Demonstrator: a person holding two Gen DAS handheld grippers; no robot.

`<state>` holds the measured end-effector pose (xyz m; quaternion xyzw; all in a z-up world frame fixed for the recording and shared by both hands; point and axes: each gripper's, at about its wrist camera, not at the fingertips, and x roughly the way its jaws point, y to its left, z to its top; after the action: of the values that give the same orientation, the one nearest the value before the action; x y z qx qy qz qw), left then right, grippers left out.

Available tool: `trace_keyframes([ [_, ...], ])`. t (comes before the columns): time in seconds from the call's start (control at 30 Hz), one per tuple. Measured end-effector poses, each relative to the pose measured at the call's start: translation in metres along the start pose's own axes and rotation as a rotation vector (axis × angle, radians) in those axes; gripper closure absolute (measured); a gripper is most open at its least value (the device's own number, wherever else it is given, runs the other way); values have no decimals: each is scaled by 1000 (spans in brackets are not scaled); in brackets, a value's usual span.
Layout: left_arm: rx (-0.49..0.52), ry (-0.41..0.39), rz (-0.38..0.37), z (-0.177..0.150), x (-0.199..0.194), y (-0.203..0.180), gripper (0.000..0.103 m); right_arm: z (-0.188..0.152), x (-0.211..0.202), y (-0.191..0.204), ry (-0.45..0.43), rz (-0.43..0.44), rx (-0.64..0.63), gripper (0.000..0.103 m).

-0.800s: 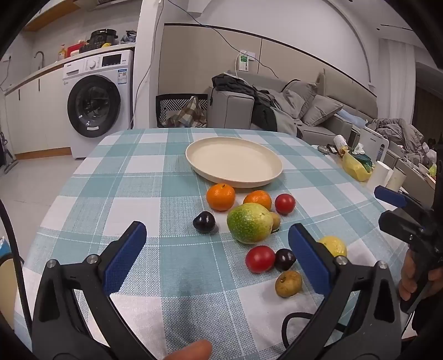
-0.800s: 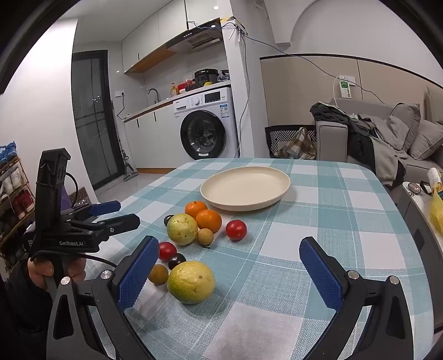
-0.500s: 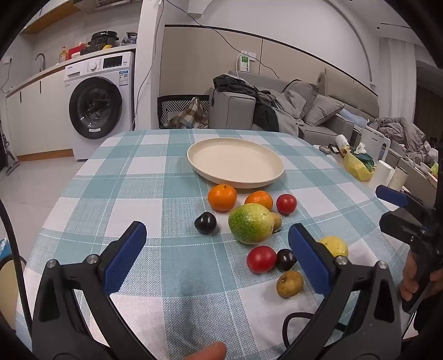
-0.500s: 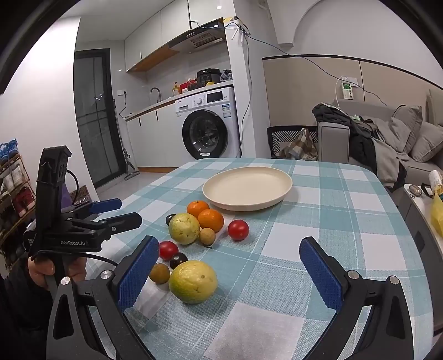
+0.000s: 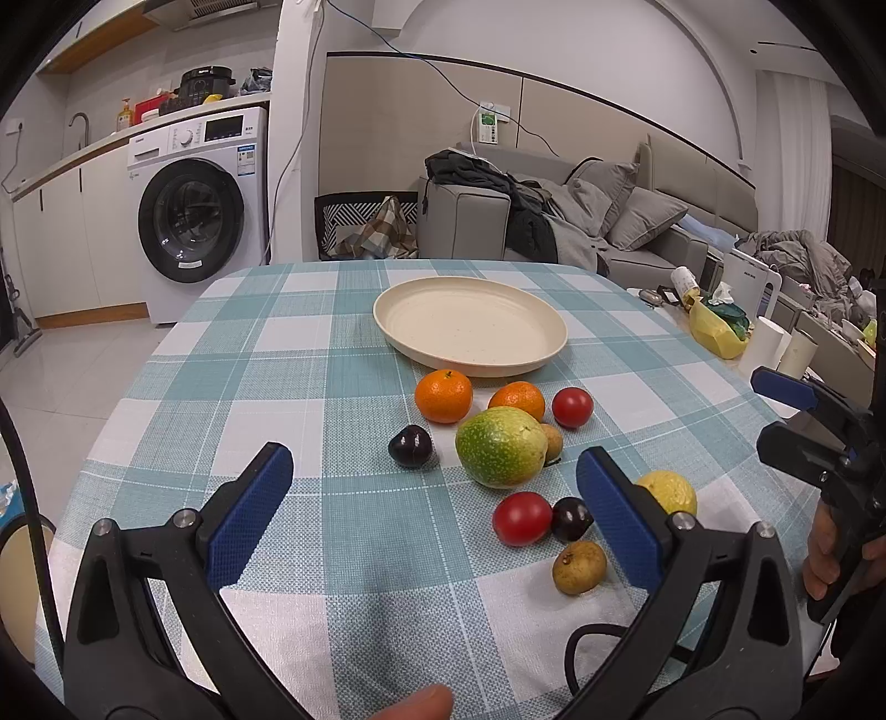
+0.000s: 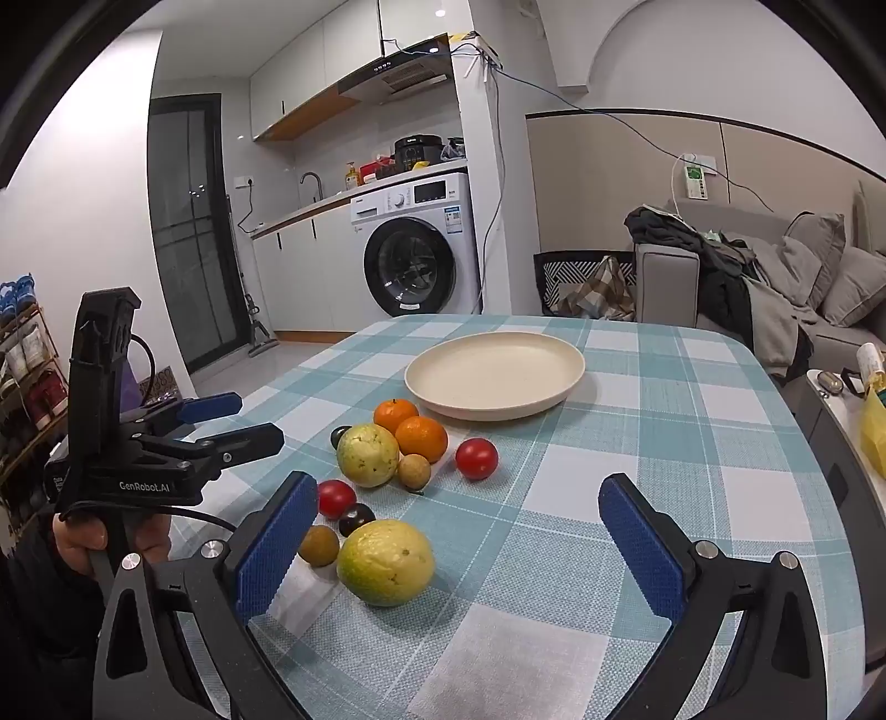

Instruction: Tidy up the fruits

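Bare tablecloth (image 5: 266, 421) is lying open on the left flank, and right of the red tomato (image 6: 476, 457) too. Clustered fruit is crowding the plate's (image 5: 470, 368) near rim; the yellow fruit (image 6: 385, 561) is blocking the near right approach.

A: How's the light?

B: Even, cool indoor light from above. A ceiling spot (image 6: 441, 12) shows in the right wrist view. Fruit shadows on the table (image 5: 288, 387) are soft and short.

A: Any glare?

B: Small highlights on the tomatoes (image 5: 521, 518) and the washing machine door (image 5: 190, 220).

A: Sharpness?

B: Crisp at the centre. Strong fisheye bending and black vignette toward every corner; walls curve.
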<state>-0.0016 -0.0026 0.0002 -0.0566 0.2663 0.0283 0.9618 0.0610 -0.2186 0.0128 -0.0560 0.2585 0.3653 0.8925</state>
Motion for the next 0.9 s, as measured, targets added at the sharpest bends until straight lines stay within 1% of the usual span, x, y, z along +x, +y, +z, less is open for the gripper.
trace_keyframes([
  [0.9, 4, 0, 3, 0, 0, -2, 1, 2, -1, 0, 1, 1, -2, 0],
])
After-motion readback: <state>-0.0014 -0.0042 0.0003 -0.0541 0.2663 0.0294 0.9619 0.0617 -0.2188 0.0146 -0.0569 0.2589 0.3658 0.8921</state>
